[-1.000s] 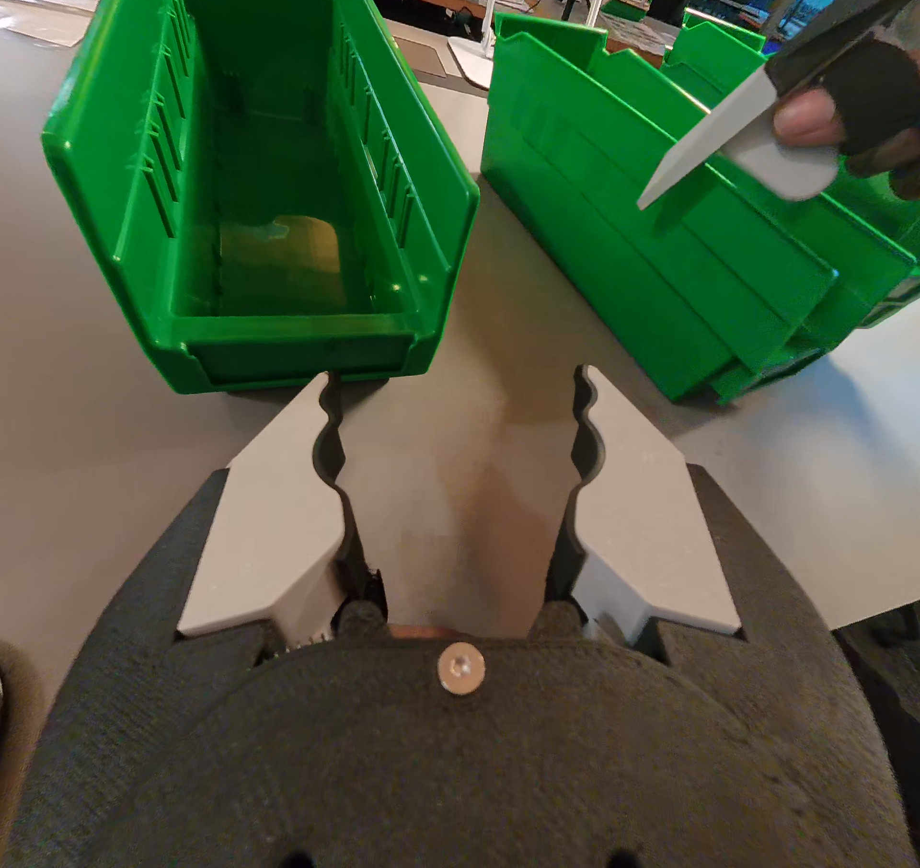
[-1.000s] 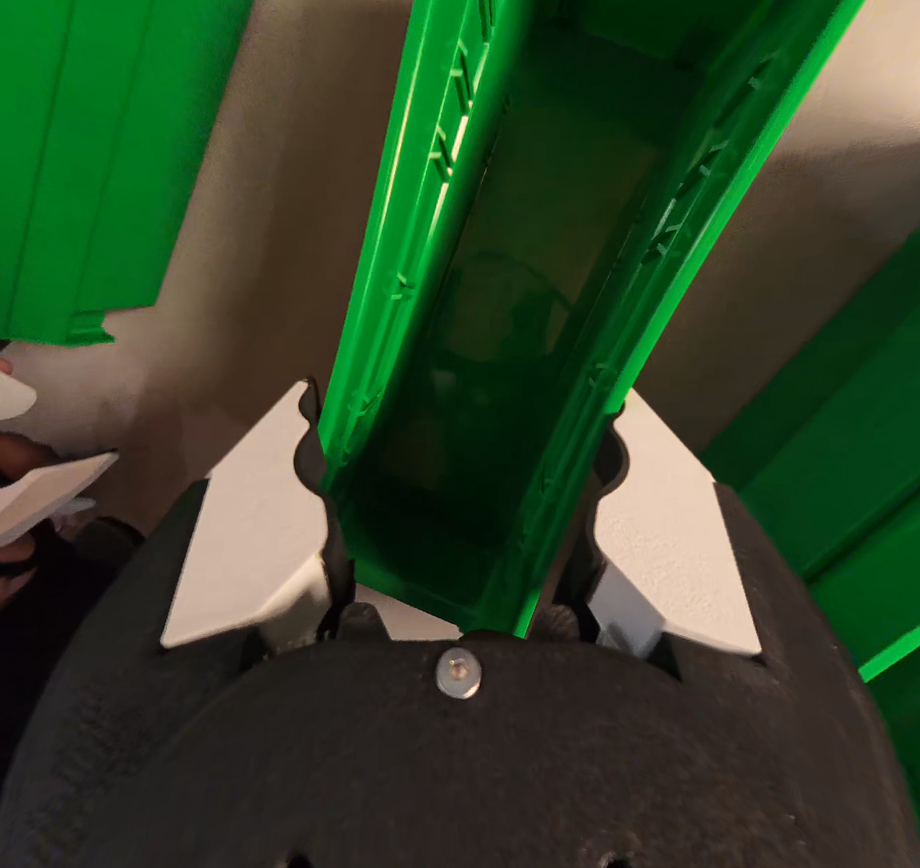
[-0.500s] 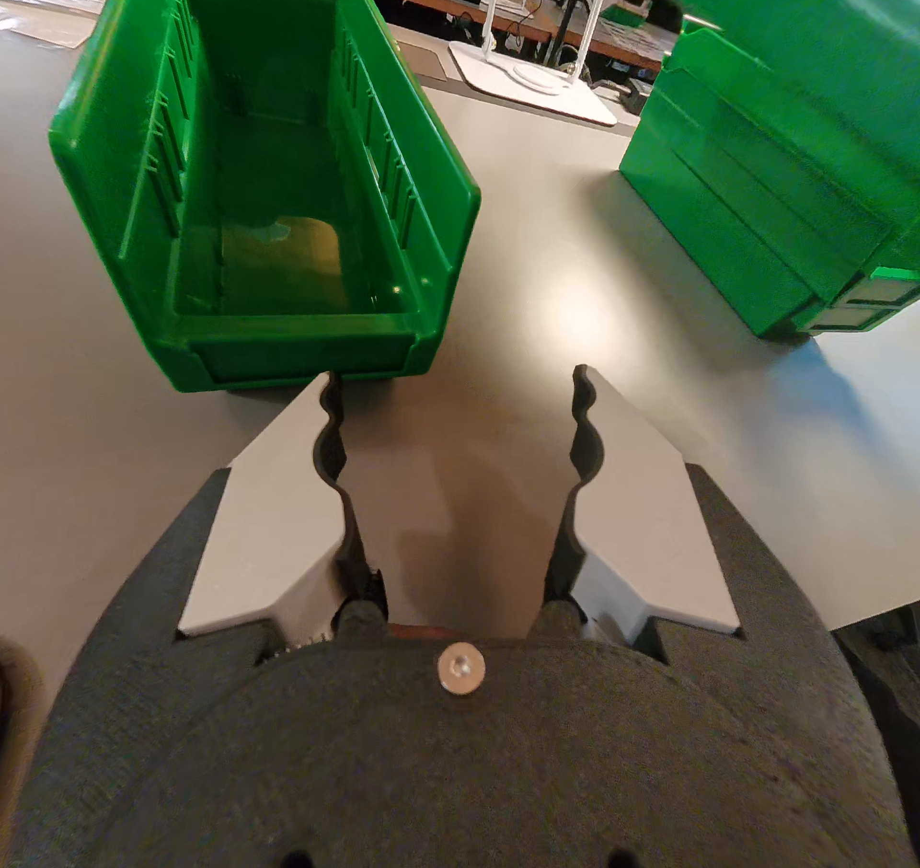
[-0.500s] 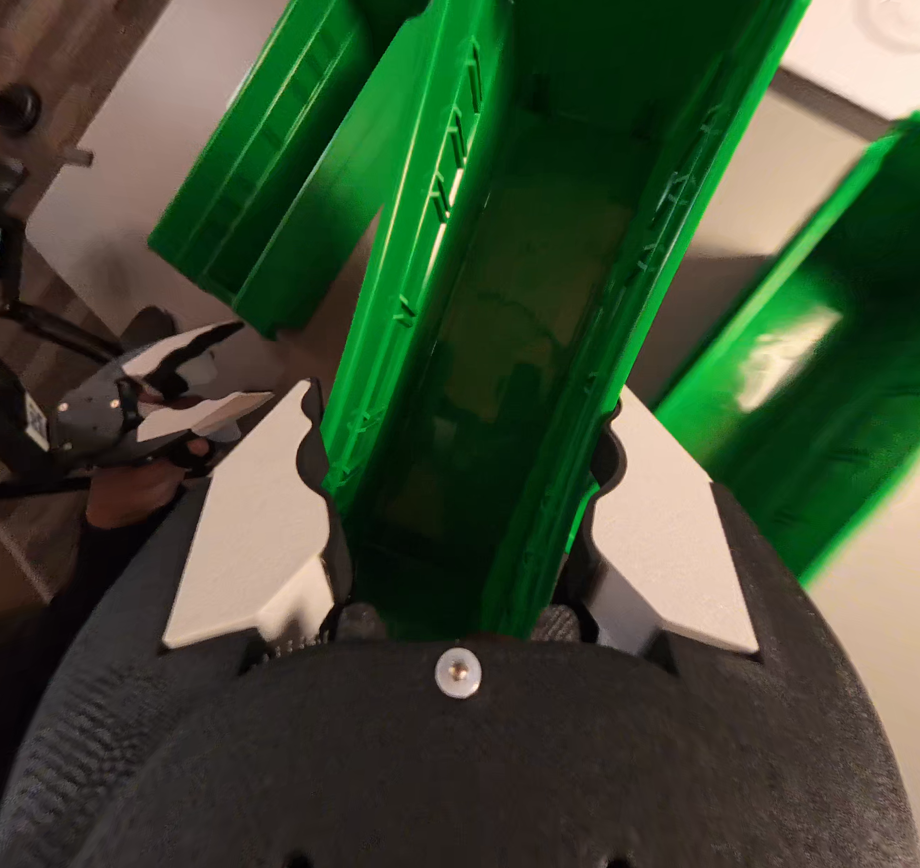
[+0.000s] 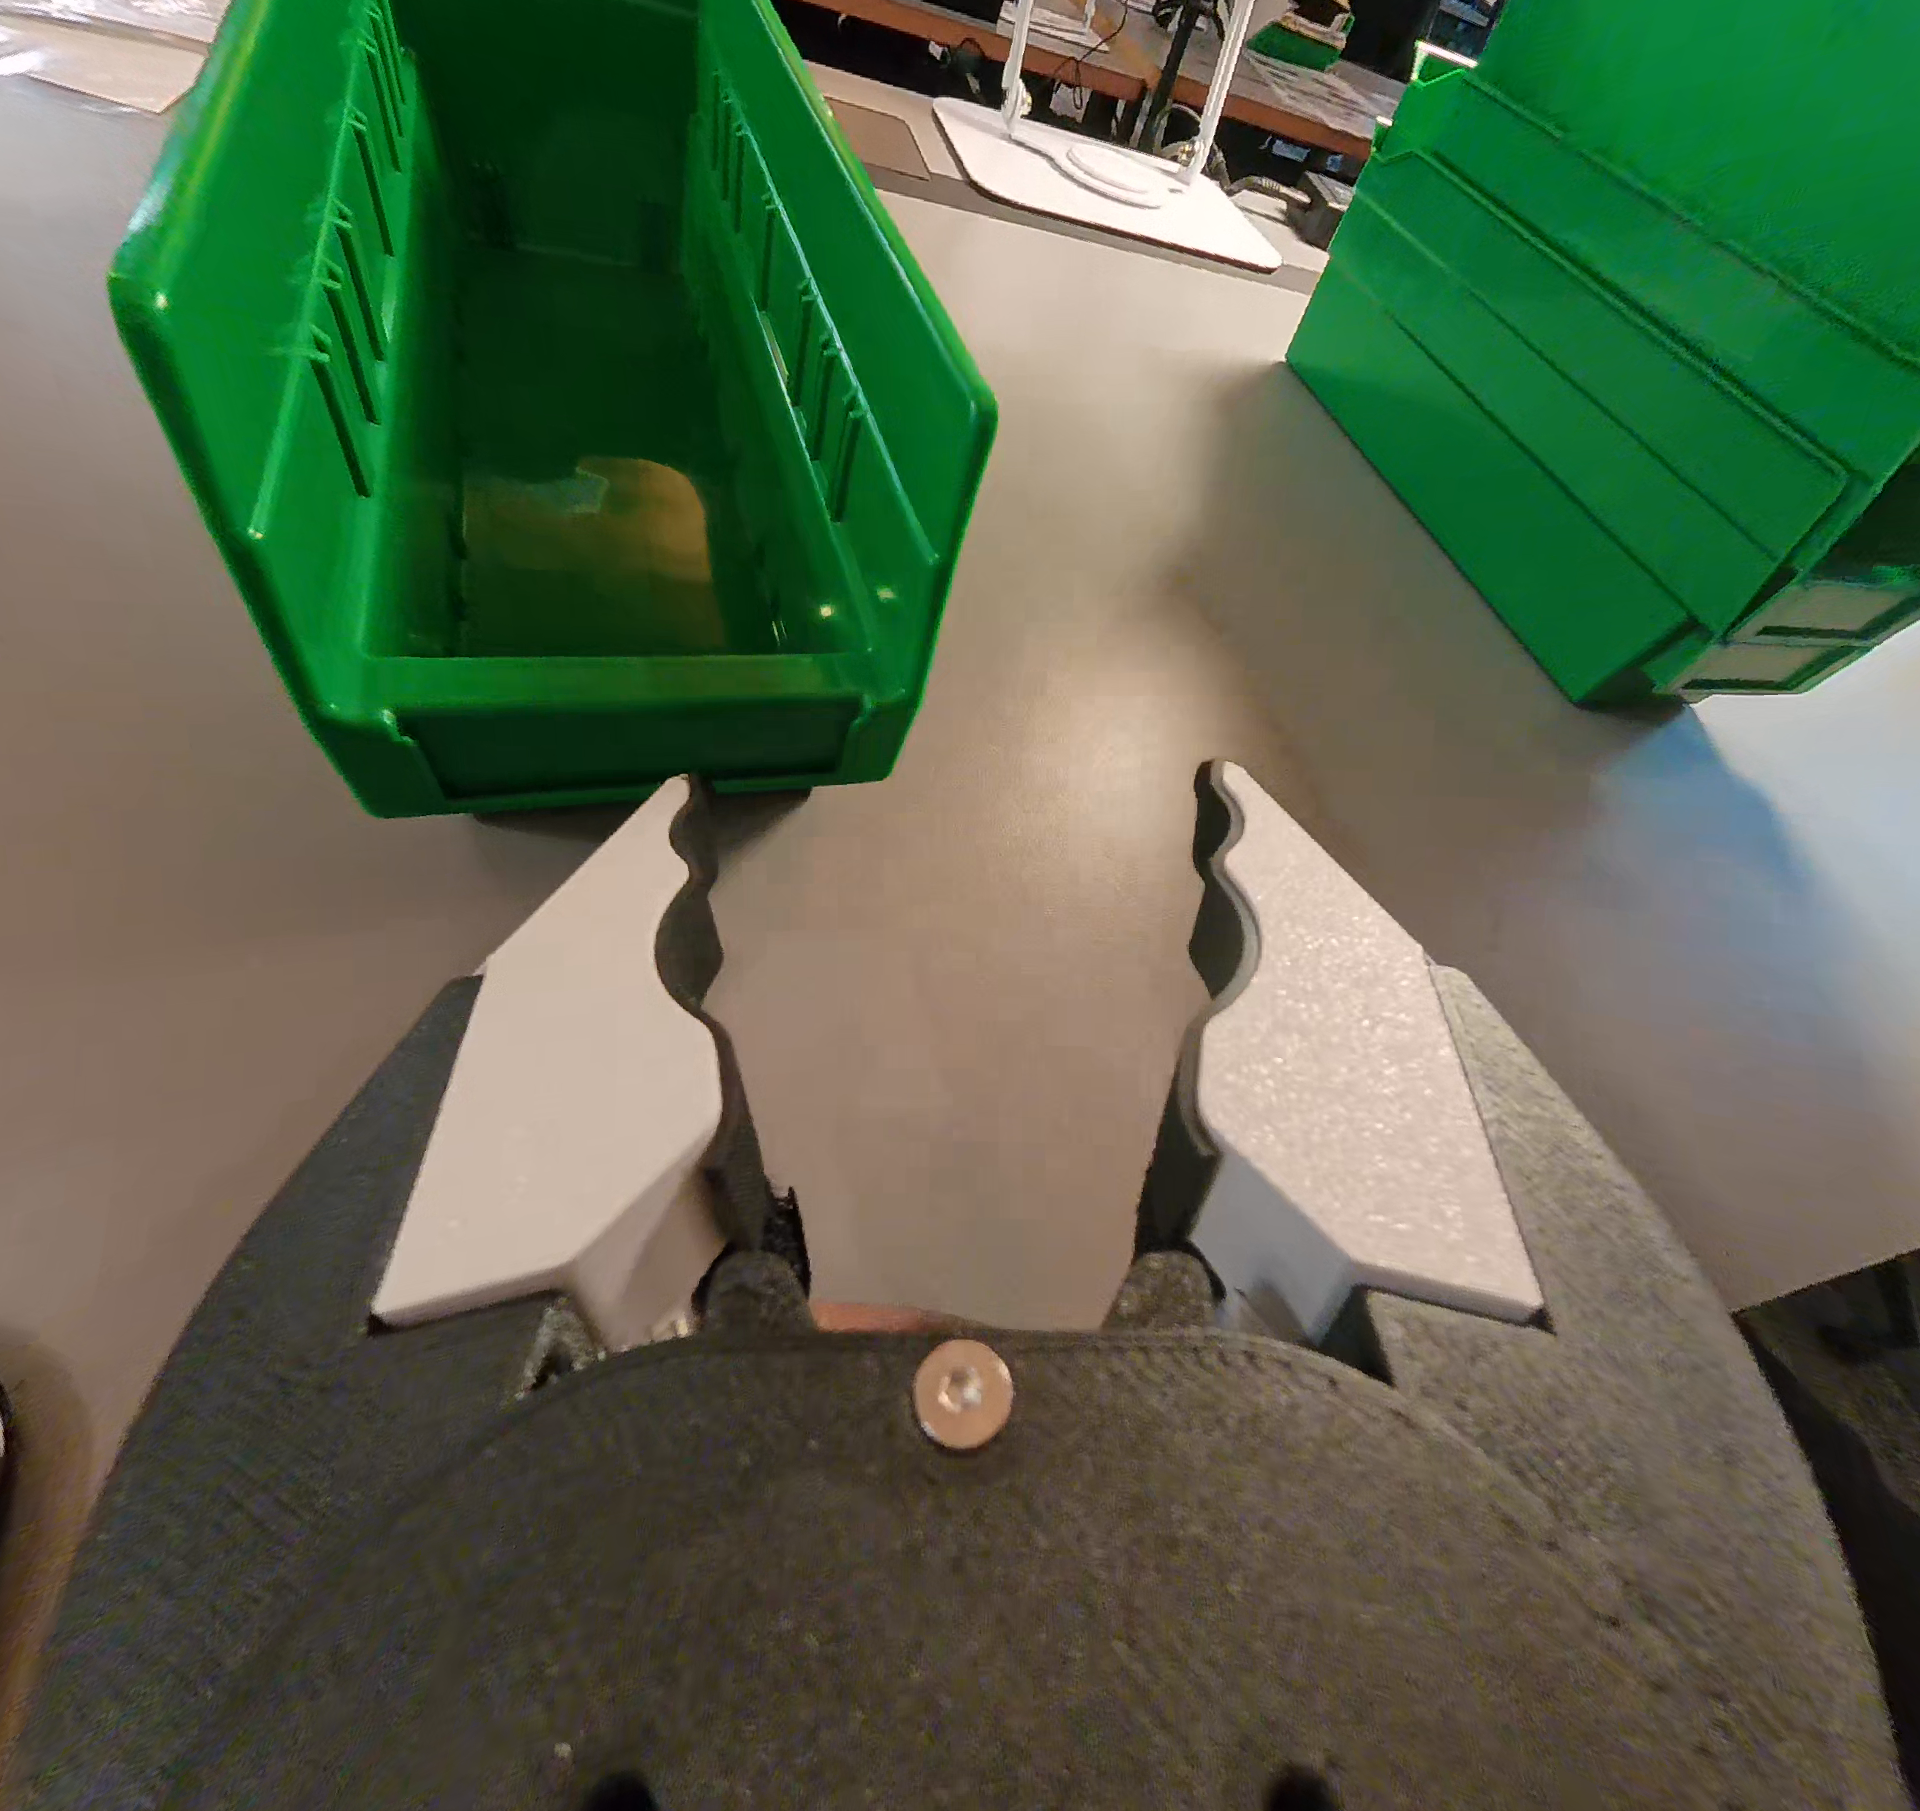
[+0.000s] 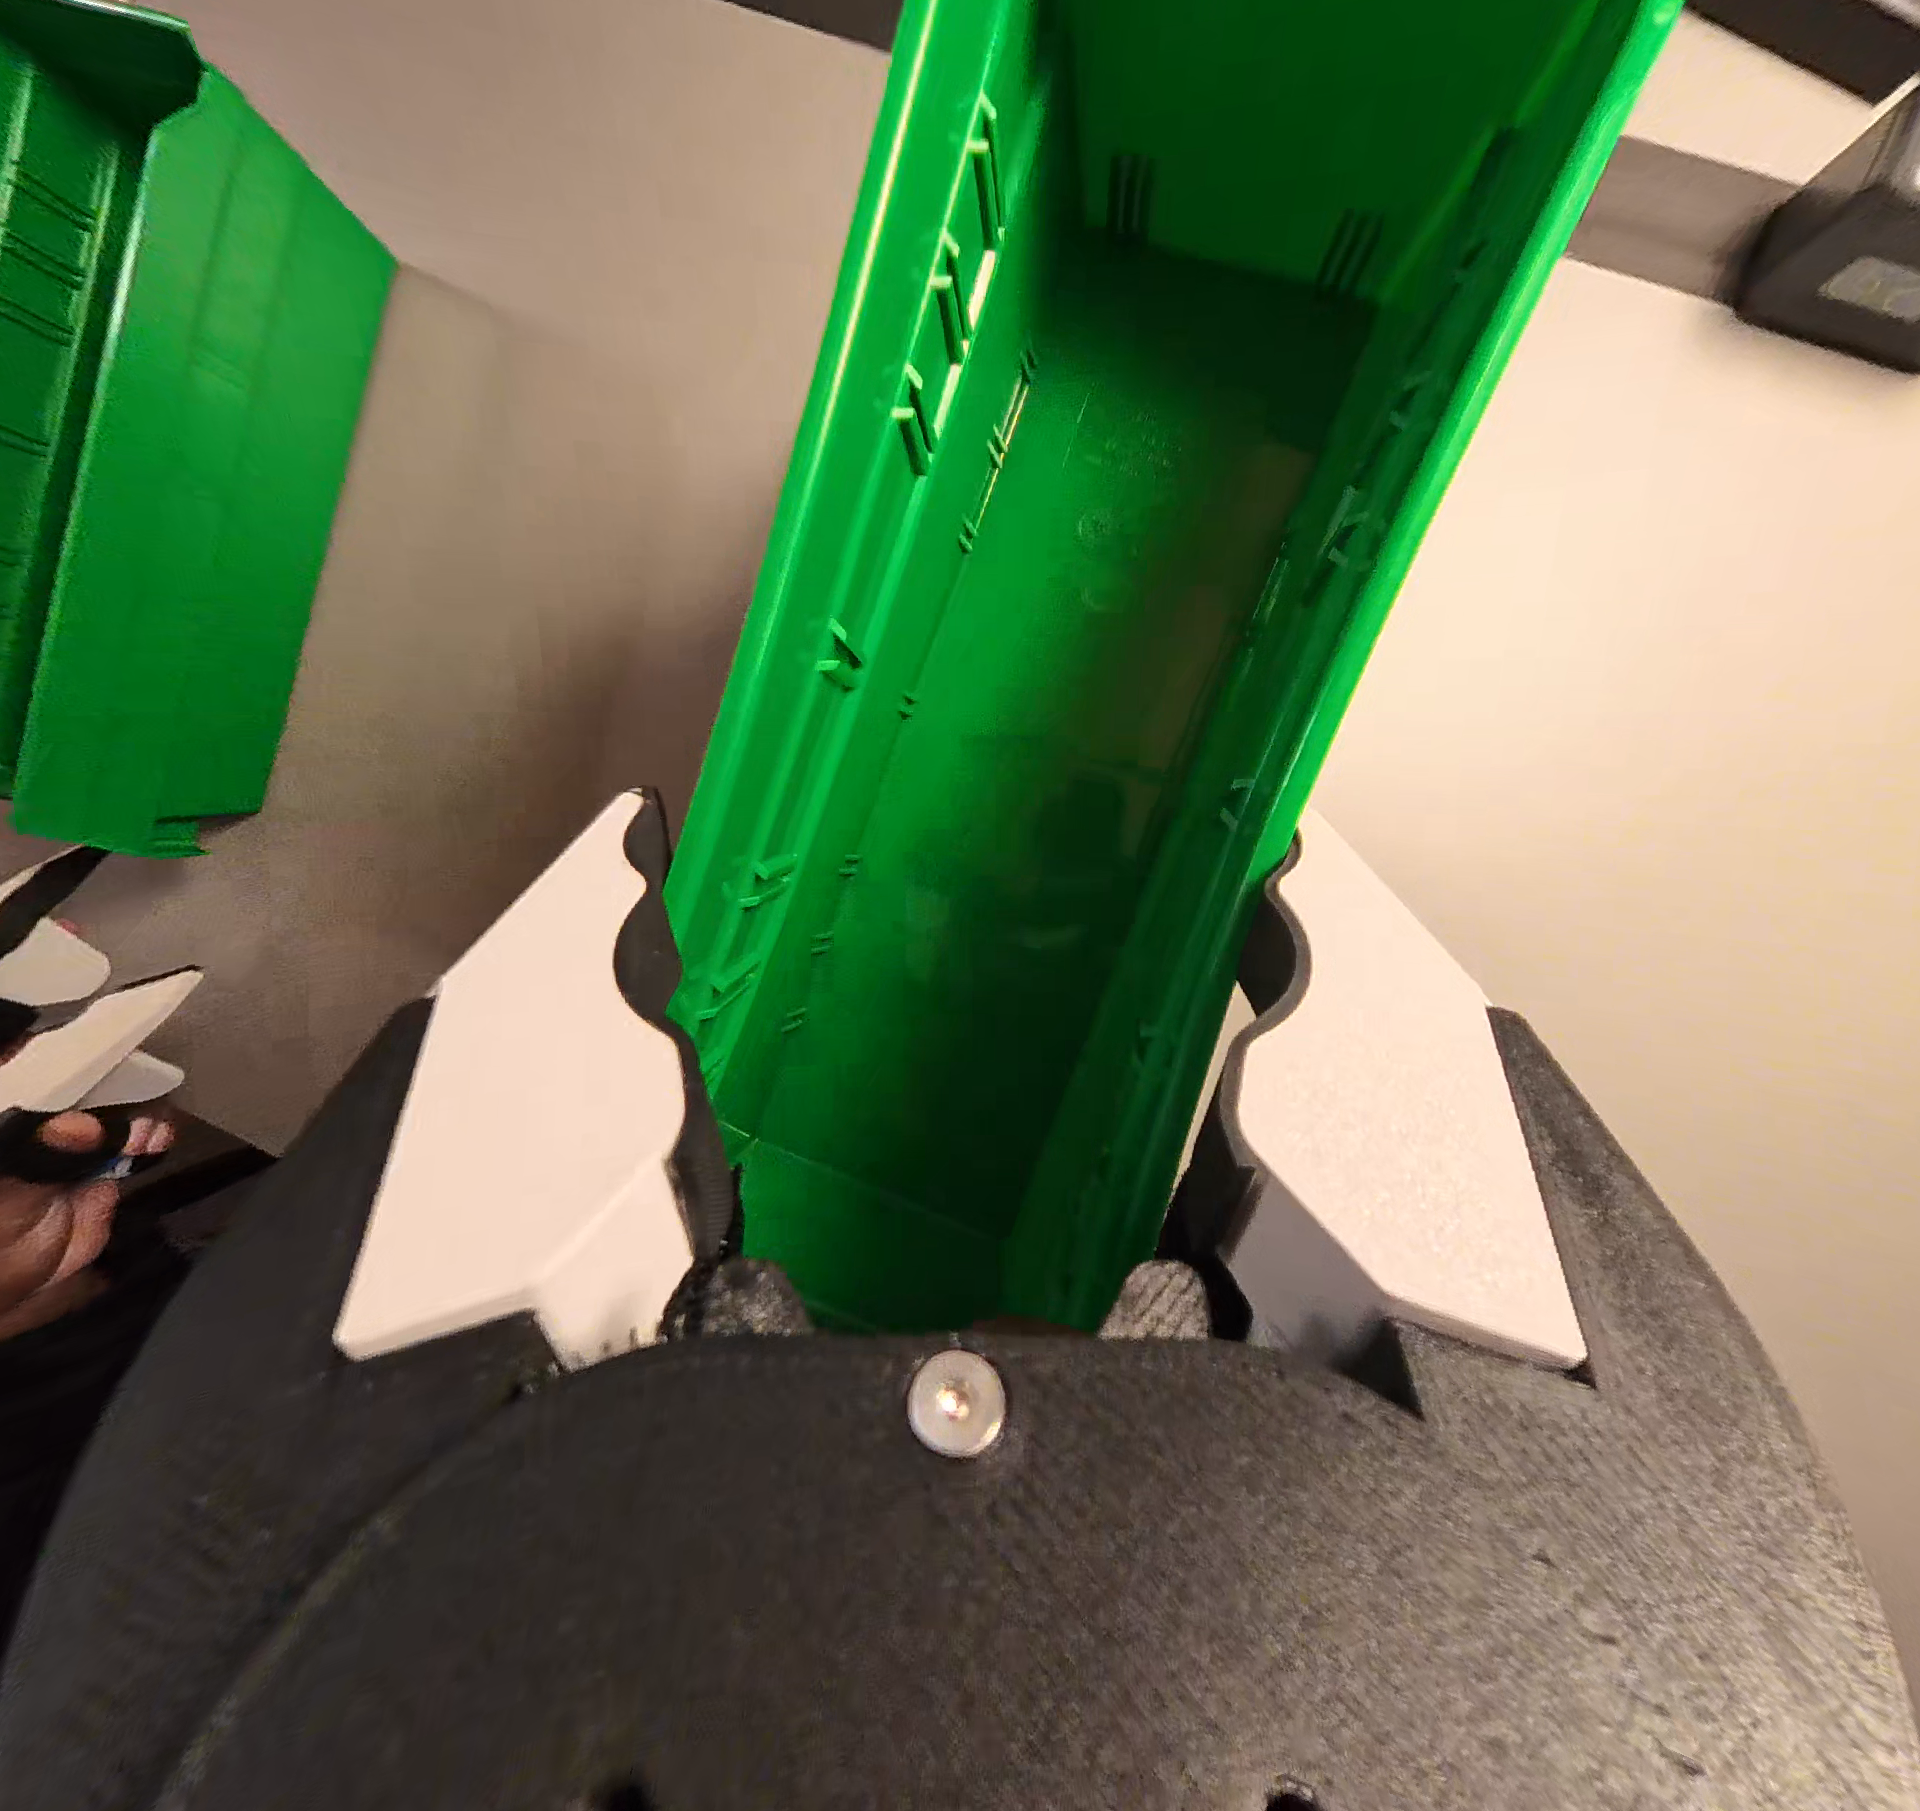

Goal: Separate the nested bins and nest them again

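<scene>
Both wrist views close, sharing table [image 5: 1039,473], possibly bins.

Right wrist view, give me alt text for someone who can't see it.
The right tongs clamp a long, narrow green plastic bin by its two side walls, its open inside facing the camera, above a pale grey table. Another green plastic bin sits at left, with the left tongs below it.

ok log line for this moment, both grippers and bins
left gripper: open, empty, above table | right gripper: shut on green bin, lifted | lone bin: on table | nested stack: right
</scene>
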Tool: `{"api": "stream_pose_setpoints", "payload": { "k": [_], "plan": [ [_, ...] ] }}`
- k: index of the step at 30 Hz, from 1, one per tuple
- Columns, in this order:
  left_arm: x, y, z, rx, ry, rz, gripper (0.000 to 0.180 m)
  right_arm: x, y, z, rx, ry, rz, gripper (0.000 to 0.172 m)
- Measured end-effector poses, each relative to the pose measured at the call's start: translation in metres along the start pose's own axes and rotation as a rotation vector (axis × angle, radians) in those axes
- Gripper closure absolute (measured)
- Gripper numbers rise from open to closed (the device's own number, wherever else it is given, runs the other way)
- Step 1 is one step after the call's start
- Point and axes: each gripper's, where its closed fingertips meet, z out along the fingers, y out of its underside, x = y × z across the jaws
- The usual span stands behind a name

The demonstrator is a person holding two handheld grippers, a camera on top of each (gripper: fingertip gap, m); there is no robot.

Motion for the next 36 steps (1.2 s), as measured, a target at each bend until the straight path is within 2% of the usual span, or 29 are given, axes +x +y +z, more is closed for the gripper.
{"api": "stream_pose_setpoints", "payload": {
  "k": [8, 14, 21, 23, 28, 32, 36],
  "plan": [
    [-0.001, 0.000, 0.001, -0.006, 0.007, -0.008, 0.089, 0.007, -0.003, 0.027, -0.012, -0.002, 0.022, 0.059],
    [0.000, 0.001, 0.001, -0.009, 0.012, -0.005, 0.089, 0.016, 0.007, 0.048, -0.025, 0.001, 0.046, 0.057],
    [0.001, 0.001, 0.000, -0.006, 0.017, 0.003, 0.088, 0.017, 0.013, 0.057, 0.007, 0.040, 0.013, 0.040],
    [0.002, 0.001, 0.000, -0.002, 0.023, 0.007, 0.086, 0.013, 0.009, 0.047, 0.062, 0.022, 0.006, 0.031],
    [0.003, 0.000, -0.001, 0.004, 0.034, 0.009, 0.082, -0.011, 0.017, 0.001, 0.233, -0.072, -0.072, 0.029],
    [0.004, -0.001, -0.001, 0.007, 0.051, 0.002, 0.079, -0.044, 0.055, -0.025, 0.402, -0.250, -0.112, 0.033],
    [0.005, -0.004, -0.004, 0.031, 0.062, 0.005, 0.077, -0.063, 0.100, -0.027, 0.588, -0.400, -0.087, 0.044]
  ]
}}
